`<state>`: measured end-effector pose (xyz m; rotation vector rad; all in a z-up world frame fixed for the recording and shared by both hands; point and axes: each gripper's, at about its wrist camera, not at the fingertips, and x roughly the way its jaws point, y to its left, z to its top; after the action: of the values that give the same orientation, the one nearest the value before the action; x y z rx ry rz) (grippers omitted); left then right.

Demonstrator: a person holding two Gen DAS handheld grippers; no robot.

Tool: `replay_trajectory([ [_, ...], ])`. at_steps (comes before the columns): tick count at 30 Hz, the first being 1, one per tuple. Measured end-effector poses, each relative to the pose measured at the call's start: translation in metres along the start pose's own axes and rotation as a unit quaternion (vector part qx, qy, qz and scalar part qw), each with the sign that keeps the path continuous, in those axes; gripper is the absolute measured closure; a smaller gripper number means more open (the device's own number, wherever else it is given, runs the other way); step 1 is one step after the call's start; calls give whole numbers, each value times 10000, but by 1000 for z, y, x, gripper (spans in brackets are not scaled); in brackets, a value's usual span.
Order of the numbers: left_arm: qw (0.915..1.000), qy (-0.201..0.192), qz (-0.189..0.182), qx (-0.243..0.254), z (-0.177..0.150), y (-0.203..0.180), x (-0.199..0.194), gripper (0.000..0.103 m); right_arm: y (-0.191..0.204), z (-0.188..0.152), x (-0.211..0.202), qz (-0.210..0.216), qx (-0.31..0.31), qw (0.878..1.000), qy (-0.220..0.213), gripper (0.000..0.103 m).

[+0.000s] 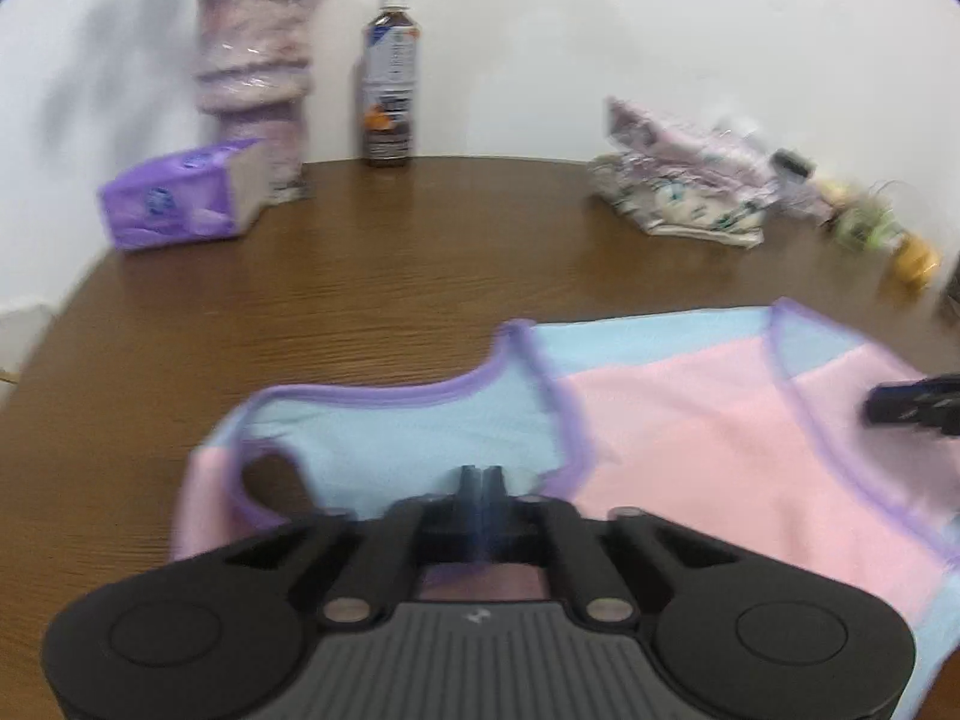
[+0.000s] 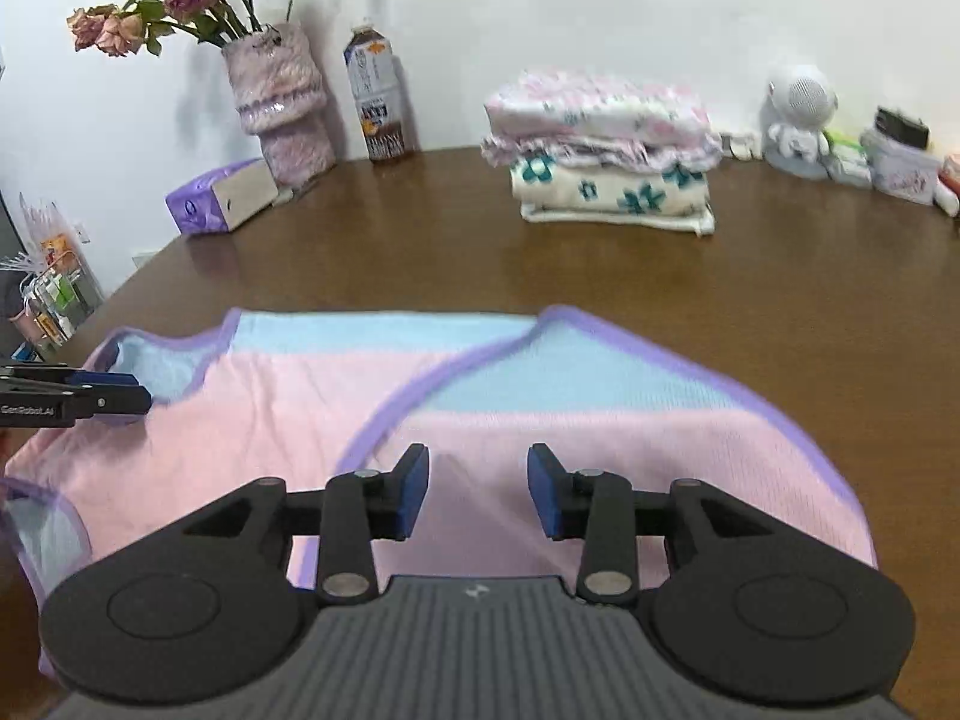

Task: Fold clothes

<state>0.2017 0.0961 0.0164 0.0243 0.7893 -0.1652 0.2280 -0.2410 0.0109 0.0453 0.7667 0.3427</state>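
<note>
On the brown wooden table [image 2: 420, 252], going left to right from my right-wrist cam: purple tissue pack [image 2: 222, 195] at far left by the wall, fuzzy pink vase [image 2: 282, 102] with dried roses just beside it, then a drink bottle [image 2: 378, 102], a stack of folded floral clothes [image 2: 606, 150] mid-right, and a small white figurine [image 2: 798, 120] among clutter at far right.

Task garment is a pink and blue sleeveless top [image 2: 288, 408] with purple trim, spread flat at the near edge of the table, one side already lapped over the middle.

My left gripper [image 1: 480, 483] has its fingers pressed together at the top's blue shoulder area; the left-wrist frame is motion-blurred, so I think fabric is pinched between them but can't confirm. It enters the right-wrist view from the left edge, over the armhole.

My right gripper [image 2: 478, 489] sits over the pink lower part of the top, blue pads [image 2: 414, 492] well apart, nothing between them.
</note>
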Motion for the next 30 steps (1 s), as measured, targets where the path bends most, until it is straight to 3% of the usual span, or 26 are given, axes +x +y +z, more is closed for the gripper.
replay_trajectory([
  [3,9996,18,274,-69,-5,11,-7,102,-6,-11,-3,-176,74,9998,-2,69],
  [6,9986,-168,289,-410,-13,27,-28,94,-9,-19,-6,-405,11,9991,-121,69],
  [8,9981,-357,129,-490,-23,30,-49,81,-8,-22,-7,-493,-60,9987,-143,69],
  [9,9978,-428,43,-495,-28,30,-59,67,-10,-23,-10,-505,-45,9986,-168,69],
  [10,9979,-457,-26,-464,-32,29,-67,61,-12,-24,-13,-512,-24,9985,-194,68],
  [12,9991,-328,2,-256,-38,23,-69,61,-16,-26,-19,-528,17,9983,-246,67],
  [15,9989,-231,390,-136,-43,19,-58,63,-22,-30,-29,-551,78,9979,-323,63],
  [17,9976,-228,620,-209,-45,23,-47,81,-28,-33,-33,-571,137,9977,-344,63],
  [21,9937,-293,911,-579,-49,40,-48,85,-35,-44,-35,-777,132,9966,-251,63],
  [26,9907,-420,786,-1029,-49,51,-59,83,-35,-56,-40,-998,-59,9945,-327,62],
  [30,9939,-402,523,-882,-50,44,-69,80,-35,-57,-41,-998,-61,9944,-330,62],
])
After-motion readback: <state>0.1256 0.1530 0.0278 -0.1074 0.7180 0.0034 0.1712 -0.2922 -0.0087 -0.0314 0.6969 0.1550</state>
